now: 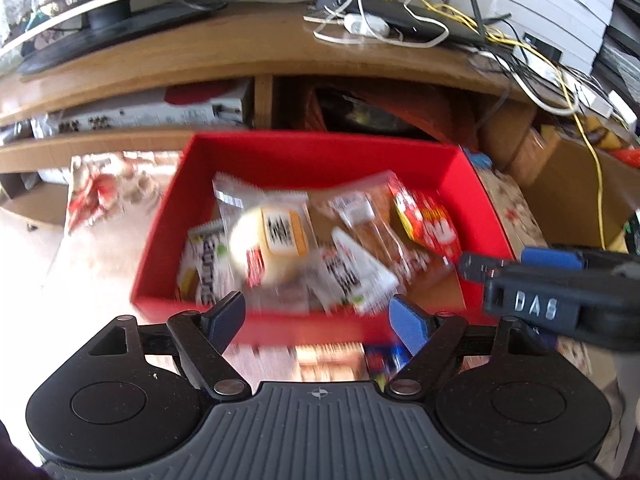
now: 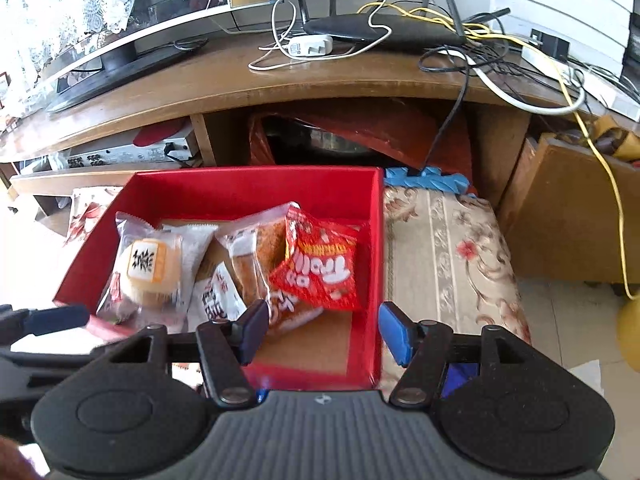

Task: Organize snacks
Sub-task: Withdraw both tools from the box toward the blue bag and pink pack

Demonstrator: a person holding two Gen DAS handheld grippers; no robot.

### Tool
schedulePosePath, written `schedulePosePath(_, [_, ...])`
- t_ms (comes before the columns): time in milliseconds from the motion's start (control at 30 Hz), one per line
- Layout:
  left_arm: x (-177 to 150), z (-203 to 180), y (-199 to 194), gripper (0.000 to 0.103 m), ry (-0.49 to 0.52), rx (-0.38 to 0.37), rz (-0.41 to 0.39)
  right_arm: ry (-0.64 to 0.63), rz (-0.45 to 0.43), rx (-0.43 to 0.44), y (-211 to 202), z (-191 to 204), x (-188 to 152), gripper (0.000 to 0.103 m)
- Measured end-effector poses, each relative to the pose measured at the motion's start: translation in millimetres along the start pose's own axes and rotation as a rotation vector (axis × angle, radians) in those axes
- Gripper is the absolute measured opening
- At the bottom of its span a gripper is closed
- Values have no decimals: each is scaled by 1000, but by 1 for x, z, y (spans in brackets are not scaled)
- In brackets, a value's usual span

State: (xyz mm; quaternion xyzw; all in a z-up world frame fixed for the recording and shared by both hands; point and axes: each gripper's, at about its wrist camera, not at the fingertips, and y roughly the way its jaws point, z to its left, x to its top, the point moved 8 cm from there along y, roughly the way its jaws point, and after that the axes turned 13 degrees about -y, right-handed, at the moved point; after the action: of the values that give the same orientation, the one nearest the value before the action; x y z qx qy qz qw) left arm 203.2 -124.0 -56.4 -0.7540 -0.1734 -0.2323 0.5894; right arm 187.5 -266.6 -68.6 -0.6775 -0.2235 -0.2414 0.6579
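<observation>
A red box (image 1: 320, 160) (image 2: 248, 188) holds several wrapped snacks. A round pastry in clear wrap (image 1: 268, 240) (image 2: 150, 272) lies at its left, a brown cake in clear wrap (image 1: 372, 228) (image 2: 250, 264) in the middle, a red snack bag (image 1: 428, 224) (image 2: 324, 268) at the right. My left gripper (image 1: 320, 320) is open and empty over the box's near wall. My right gripper (image 2: 322, 330) is open and empty over the box's near right corner; it also shows in the left wrist view (image 1: 520, 264).
The box stands on a floral cushion (image 2: 448, 256) in front of a wooden TV cabinet (image 2: 240, 76). A router (image 2: 384, 28) and tangled cables (image 2: 500, 56) lie on top. A cardboard box (image 2: 568, 216) stands at the right. A blue packet (image 1: 388, 356) lies below the left gripper.
</observation>
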Motion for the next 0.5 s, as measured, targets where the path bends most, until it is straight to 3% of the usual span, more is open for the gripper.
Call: schedulePosePath(500, [-93,-5,14,86,56,6,206,40,78,-6,-21,-28,-49,59])
